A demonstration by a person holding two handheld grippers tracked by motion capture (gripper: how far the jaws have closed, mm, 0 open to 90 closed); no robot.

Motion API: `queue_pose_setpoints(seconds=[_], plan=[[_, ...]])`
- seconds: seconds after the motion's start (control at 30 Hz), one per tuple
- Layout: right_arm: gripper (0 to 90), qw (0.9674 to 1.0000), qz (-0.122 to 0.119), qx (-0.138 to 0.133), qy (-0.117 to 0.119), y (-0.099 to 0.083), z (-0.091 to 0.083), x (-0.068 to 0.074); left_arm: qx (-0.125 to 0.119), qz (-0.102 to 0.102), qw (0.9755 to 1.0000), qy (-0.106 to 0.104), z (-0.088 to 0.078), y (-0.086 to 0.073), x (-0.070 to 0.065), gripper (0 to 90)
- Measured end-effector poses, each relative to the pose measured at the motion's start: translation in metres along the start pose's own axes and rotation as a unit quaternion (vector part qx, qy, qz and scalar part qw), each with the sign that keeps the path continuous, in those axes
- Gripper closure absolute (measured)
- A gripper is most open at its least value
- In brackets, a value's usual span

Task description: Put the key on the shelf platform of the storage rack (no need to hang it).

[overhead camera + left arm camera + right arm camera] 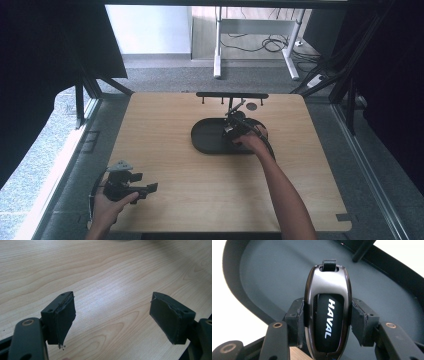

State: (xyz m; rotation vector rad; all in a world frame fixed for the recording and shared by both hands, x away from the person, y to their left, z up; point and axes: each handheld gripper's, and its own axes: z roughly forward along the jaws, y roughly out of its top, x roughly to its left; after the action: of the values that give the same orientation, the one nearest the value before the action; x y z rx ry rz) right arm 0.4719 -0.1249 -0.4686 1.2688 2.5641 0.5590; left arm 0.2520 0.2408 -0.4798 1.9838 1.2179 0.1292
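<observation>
Car key [327,315] clamped by sides in my right gripper [327,320] above tray [205,137]; glossy shell likely slippery, small, light. Left gripper [112,317] apart, empty.

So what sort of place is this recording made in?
Probably an office or lab set up for recording: a light wood table framed by black curtains, grey carpet, a desk frame with loose cables behind. The right tongs hold a car key fob.

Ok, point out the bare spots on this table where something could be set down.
Free: the wide wood table left of the dark tray, and the near strip between both forearms. Crowded: the tray, where the right hand-held gripper holds a key fob, and the rack behind.
</observation>
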Motion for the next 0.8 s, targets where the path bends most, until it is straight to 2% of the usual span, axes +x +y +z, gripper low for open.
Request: queue_pose_setpoints(seconds=[0.23, 0.8], plan=[[49.6, 1.0, 0.006, 0.004, -0.005, -0.002, 0.004, -0.003, 0.0, 0.0, 1.0, 0.001, 0.0, 0.0, 0.0, 20.9], [49.5, 0.9997, 0.005, 0.013, -0.018, -0.01, 0.022, -0.006, 0.005, 0.0, 1.0, -0.001, 0.001, 0.0, 0.0, 20.8]])
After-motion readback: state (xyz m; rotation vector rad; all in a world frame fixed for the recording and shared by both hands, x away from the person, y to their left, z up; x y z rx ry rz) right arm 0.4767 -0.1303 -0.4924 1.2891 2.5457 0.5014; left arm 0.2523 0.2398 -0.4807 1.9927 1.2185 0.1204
